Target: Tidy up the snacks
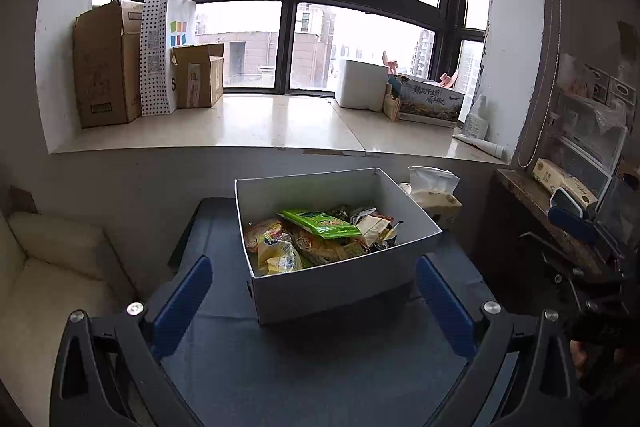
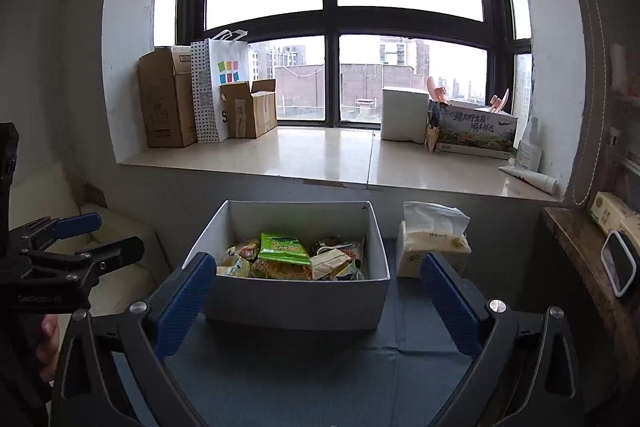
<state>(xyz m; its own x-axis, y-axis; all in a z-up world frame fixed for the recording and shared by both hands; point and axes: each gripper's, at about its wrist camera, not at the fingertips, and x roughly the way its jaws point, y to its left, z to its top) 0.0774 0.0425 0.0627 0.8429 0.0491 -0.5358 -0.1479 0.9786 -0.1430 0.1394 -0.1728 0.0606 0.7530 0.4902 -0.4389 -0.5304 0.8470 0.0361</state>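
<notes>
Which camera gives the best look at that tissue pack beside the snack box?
The right wrist view: the tissue pack stands in full sight to the right of the white box. In the left wrist view, the box's far corner hides part of the pack.

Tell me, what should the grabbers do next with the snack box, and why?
Probably nothing more than a look: the snacks all lie inside the white box, both the left gripper and right gripper are open and empty, and no packet is seen on the table.
</notes>
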